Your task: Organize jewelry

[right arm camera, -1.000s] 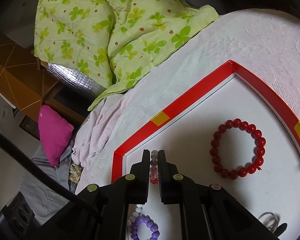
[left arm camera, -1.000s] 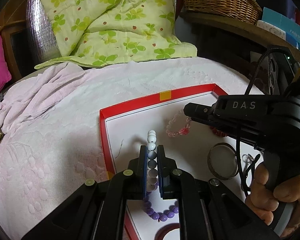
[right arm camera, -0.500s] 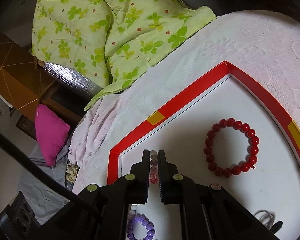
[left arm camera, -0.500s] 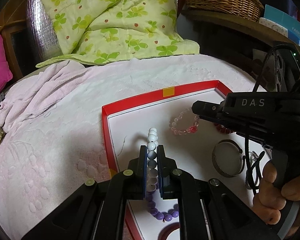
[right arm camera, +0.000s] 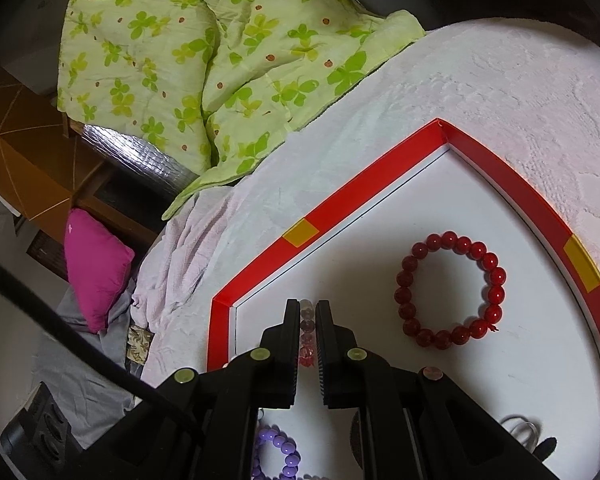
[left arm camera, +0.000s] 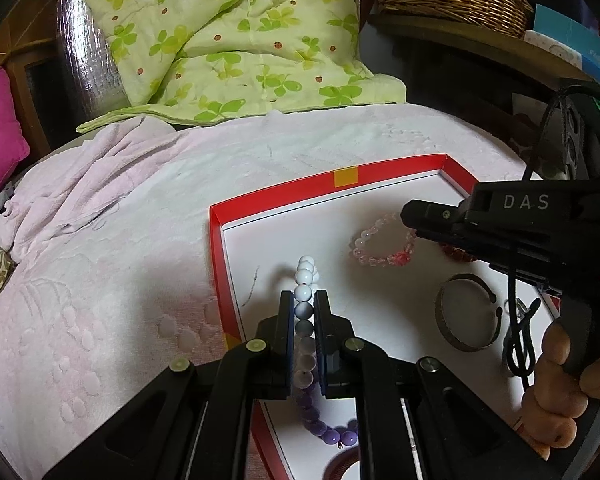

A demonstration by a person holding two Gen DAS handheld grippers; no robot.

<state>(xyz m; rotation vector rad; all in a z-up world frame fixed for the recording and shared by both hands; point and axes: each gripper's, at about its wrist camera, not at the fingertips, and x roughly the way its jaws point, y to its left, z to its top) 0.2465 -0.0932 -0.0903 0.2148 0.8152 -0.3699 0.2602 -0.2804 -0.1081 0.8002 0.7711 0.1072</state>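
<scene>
Inside the red-rimmed tray: we take this white-floored box lid (left arm camera: 396, 176) on the bed as our landmark; all the jewelry we can see lies in it.
Left gripper (left arm camera: 304, 304): we have its fingers clamped on a white-to-purple beaded bracelet (left arm camera: 305, 280), near the tray's left wall. The white beads stand up past the fingertips and the purple end trails toward us, so we judge it is pinched edge-on to lift it clear of the floor.
Right gripper (right arm camera: 308, 312): its fingers are drawn close on a pale pink bead bracelet (left arm camera: 380, 244), toward the tray's far wall. In the left view the loop seems to lie on the floor, so we read this as a grip for sliding or setting down.
Red bead bracelet (right arm camera: 450, 288): flat and round, near the tray's far right corner, apart from both grippers.
Metal bangle (left arm camera: 466, 312): on the tray floor, right of middle, beside a dark cord.
Bed cover (left arm camera: 120, 280): soft pink towelling, which is likely why a stiff tray serves as the sorting floor.
Next, as we judge it: give each bracelet its own clear spot, not overlapping.
</scene>
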